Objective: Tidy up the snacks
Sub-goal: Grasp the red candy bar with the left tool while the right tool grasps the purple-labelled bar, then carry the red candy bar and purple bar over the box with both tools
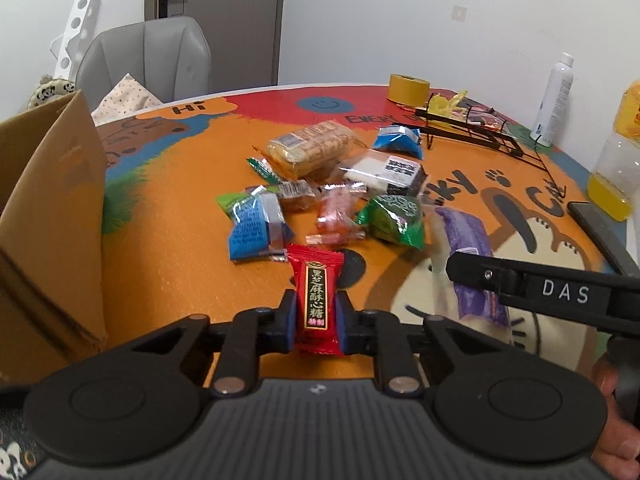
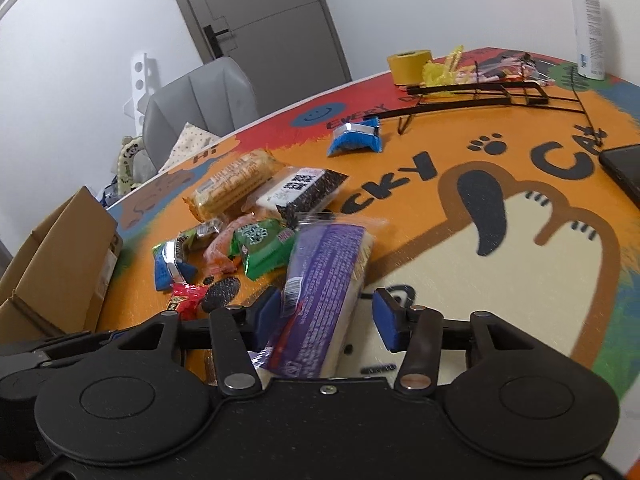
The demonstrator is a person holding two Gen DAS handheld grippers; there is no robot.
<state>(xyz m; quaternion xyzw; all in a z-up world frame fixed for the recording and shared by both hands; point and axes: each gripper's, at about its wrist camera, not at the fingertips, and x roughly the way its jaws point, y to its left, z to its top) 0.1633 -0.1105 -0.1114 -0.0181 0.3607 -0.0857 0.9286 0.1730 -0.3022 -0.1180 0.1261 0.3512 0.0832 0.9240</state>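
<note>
Between the blue pads of the left gripper [image 1: 318,318], low over the orange worktop [image 1: 180,248], stands a red candy packet [image 1: 316,300] with a dark label panel and gold characters; the jaws are closed on its sides and it sits upright. The right gripper [image 2: 328,320] has a purple-and-white snack pack [image 2: 324,292] lying lengthwise between its pads: the left pad touches the wrapper's edge, the right pad stands clear of it, so the jaws are not pressing on it.

Just beyond the red packet lies the loose pile: a blue-and-green foil pack [image 1: 254,224], a pink wrapped sweet [image 1: 338,216], a green pouch [image 1: 394,216], a small brown sweet [image 1: 294,194], a yellow cracker pack [image 1: 312,148] and a white bar with a black speckled end [image 1: 384,174]. A blue pouch [image 1: 398,140] lies apart, nearer a black wire rack [image 1: 472,128] and a roll of yellow tape [image 1: 408,88]. An open cardboard box [image 1: 48,216] stands at the left edge of the worktop.
</note>
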